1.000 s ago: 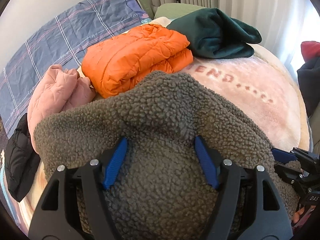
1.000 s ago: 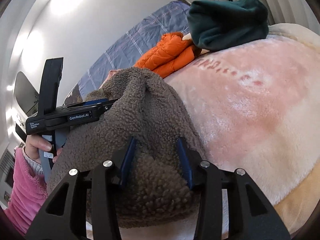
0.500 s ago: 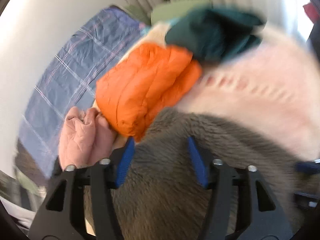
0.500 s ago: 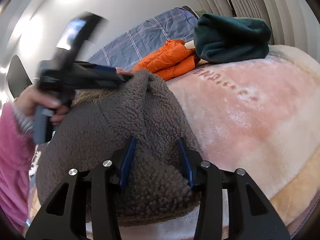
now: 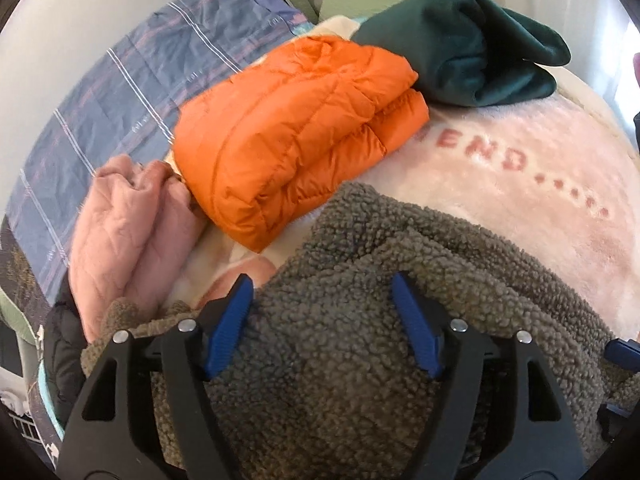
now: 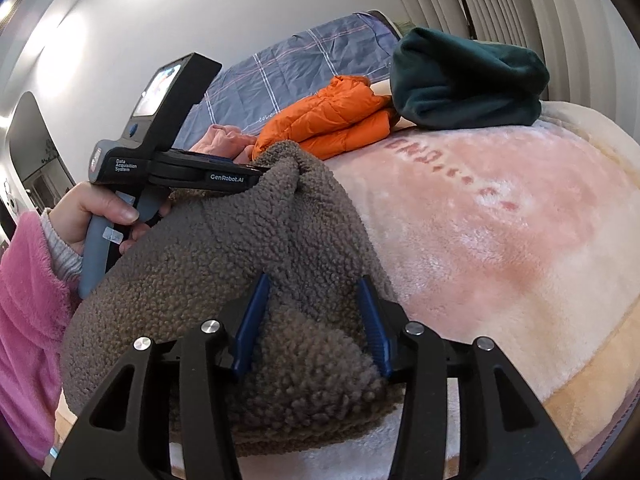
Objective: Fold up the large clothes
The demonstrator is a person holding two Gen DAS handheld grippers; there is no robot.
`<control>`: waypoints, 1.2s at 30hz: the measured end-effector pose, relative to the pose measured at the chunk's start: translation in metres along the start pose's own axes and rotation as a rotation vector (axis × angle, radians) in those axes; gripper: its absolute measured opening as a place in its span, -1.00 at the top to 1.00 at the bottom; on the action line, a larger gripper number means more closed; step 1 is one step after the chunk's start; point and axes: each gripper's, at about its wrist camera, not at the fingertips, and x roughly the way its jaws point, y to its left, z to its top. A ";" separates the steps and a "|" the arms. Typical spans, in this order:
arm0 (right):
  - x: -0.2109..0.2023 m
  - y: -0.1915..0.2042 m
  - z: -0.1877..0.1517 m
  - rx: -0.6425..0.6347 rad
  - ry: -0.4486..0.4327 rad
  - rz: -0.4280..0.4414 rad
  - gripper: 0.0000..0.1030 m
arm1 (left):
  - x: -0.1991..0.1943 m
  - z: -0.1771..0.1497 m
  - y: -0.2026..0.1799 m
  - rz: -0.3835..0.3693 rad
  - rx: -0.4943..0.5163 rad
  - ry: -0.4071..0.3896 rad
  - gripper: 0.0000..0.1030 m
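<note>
Fleece [image 5: 344, 344] bunched between blue fingers of left tool [image 5: 324, 320] and right tool [image 6: 312, 320]; both clenched on it, above pink blanket [image 6: 500, 240].

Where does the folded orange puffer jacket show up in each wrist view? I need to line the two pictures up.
Left wrist: orange puffer jacket centre, above the grey fleece.
Right wrist: orange puffer jacket upper centre, small, beyond the fleece.
Shared landmark: dark green folded garment, touching the jacket's right side in both.
</note>
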 end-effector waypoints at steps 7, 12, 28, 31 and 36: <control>-0.004 0.000 -0.002 -0.027 -0.016 -0.025 0.05 | -0.055 -0.009 0.027 0.026 0.009 -0.062 -0.21; -0.004 0.000 -0.002 -0.019 -0.020 -0.014 0.04 | -0.075 -0.026 0.097 0.113 -0.116 -0.069 0.61; 0.003 0.007 0.002 -0.030 -0.019 -0.040 -0.02 | 0.000 -0.087 0.109 0.161 -0.232 -0.036 0.62; 0.002 0.005 0.001 -0.019 -0.016 -0.037 -0.02 | -0.014 -0.081 0.104 0.182 -0.219 -0.055 0.57; 0.003 0.004 0.003 -0.008 -0.008 -0.033 -0.05 | -0.073 -0.056 0.089 0.120 -0.190 -0.139 0.05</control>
